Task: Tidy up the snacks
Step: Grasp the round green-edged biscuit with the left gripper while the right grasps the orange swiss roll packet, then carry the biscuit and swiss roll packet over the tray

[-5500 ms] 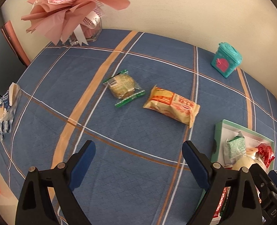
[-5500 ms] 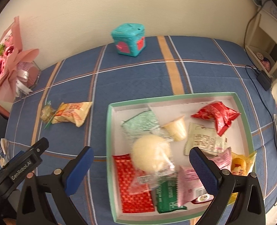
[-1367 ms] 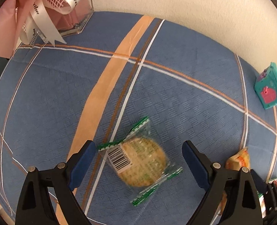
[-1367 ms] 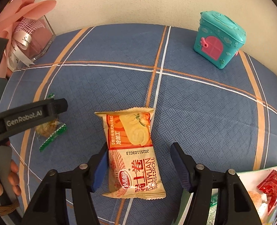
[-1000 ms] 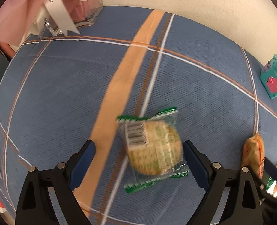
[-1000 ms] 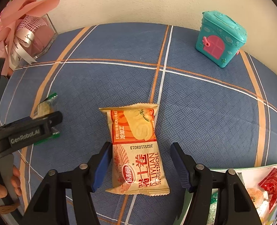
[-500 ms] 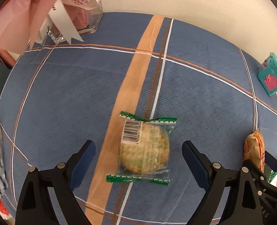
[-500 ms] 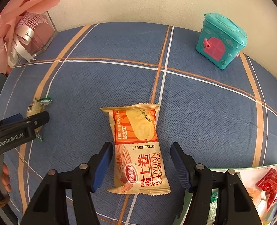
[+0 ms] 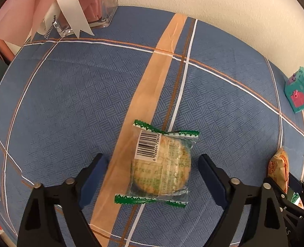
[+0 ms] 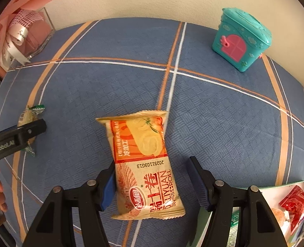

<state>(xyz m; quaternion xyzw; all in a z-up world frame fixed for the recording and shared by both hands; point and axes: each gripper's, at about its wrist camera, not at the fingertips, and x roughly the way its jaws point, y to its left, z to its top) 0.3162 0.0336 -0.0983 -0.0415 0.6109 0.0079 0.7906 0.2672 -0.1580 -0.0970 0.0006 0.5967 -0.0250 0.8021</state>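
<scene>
Left gripper (image 9: 152, 175), jaws spread & just been closing, straddles a wrapped cracker (image 9: 161, 165) w/o touching. Right gripper (image 10: 152, 183) jaws spread round the Swiss roll pack (image 10: 145, 160); left pad touches it.

The right gripper (image 10: 152, 182) straddles the lower half of the orange Swiss roll packet (image 10: 145, 156), which lies on the blue plaid surface (image 10: 224, 123); the left pad touches its edge, the right pad stands apart. At far left, the left gripper (image 10: 31, 130) covers a green-edged cookie packet (image 10: 29, 113). A teal toy house (image 10: 241, 41) stands behind; a tray (image 10: 275, 187) peeks in lower right.
</scene>
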